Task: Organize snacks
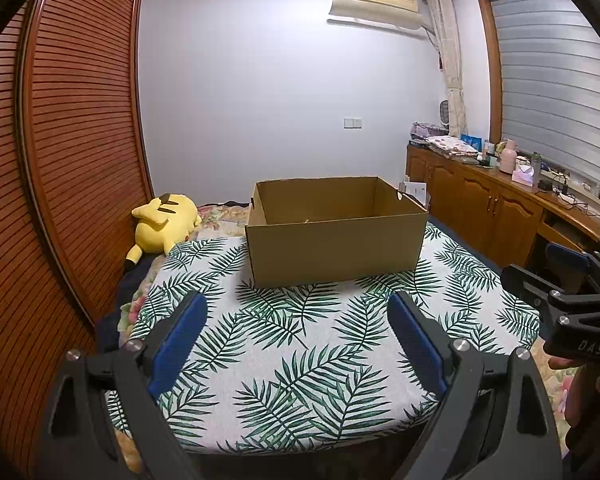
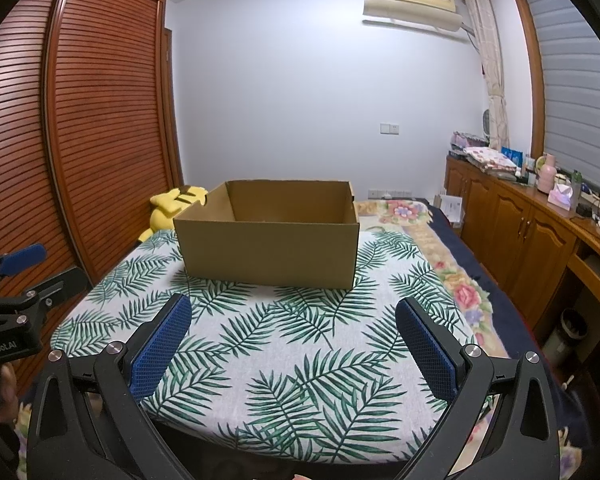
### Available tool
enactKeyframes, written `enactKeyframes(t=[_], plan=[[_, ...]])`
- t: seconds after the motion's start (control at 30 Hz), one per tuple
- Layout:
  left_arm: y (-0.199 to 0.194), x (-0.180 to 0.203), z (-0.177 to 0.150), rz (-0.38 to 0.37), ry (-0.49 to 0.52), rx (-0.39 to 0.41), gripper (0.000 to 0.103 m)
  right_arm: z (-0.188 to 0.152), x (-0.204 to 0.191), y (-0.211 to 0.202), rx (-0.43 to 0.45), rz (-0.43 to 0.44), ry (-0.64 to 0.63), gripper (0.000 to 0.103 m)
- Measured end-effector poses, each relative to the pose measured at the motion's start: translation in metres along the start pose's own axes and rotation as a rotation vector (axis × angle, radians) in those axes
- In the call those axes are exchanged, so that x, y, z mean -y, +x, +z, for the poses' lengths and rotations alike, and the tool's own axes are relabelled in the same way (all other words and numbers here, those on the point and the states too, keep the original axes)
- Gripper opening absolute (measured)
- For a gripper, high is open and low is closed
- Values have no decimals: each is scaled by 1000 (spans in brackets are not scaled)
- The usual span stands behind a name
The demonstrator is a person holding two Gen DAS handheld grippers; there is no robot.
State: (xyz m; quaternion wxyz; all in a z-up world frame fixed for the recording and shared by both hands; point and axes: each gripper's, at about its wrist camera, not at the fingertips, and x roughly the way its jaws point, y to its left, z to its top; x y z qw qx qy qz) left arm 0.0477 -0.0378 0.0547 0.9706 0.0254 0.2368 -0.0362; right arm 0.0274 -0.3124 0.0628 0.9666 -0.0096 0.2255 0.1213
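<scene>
1. Overhead, no snacks show in either wrist view; an open cardboard box (image 1: 336, 236) sits on a leaf-print cloth (image 1: 300, 344) spread over a bed, at 12 o'clock from both tools.
2. Left gripper (image 1: 298, 340) hovers low over the cloth, its jaws spread wide, blue pads apart, holding nothing.
3. Right gripper (image 2: 294, 344) hovers likewise, jaws wide and empty; each tool shows at the edge of the other's view, at 3 o'clock and 9 o'clock.
4. Inside the box, only the far walls show; its floor is hidden by the near wall, so whether snacks lie within cannot be told. The scene fits a box waiting to be filled as well as one already packed.
5. Judged by looks, the box is light, stiff corrugated card with thin walls that would buckle under a hard pinch; a wall's top rim looks the best hold.
6. A yellow plush toy (image 1: 166, 220) lies at 10 o'clock beside the box.
</scene>
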Motion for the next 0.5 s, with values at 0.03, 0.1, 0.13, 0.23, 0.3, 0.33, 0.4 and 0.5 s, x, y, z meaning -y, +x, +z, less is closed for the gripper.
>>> enactKeyframes(t=[0.03, 0.1, 0.13, 0.23, 0.3, 0.33, 0.4, 0.5], plan=[[0, 0, 0, 0, 0, 0, 93, 0, 0, 0, -1, 0, 1, 103], [0, 0, 0, 1, 0, 1, 93, 0, -1, 0, -1, -1, 0, 103], [0, 0, 0, 2, 0, 1, 93, 0, 0, 0, 0, 0, 0, 103], [0, 0, 0, 1, -2, 2, 93, 0, 0, 0, 0, 0, 0, 103], [-1, 1, 0, 2, -2, 3, 93, 0, 0, 0, 0, 0, 0, 103], [-1, 1, 0, 1, -2, 3, 93, 0, 0, 0, 0, 0, 0, 103], [-1, 1, 0, 1, -1, 2, 93, 0, 0, 0, 0, 0, 0, 103], [-1, 1, 0, 2, -2, 3, 93, 0, 0, 0, 0, 0, 0, 103]])
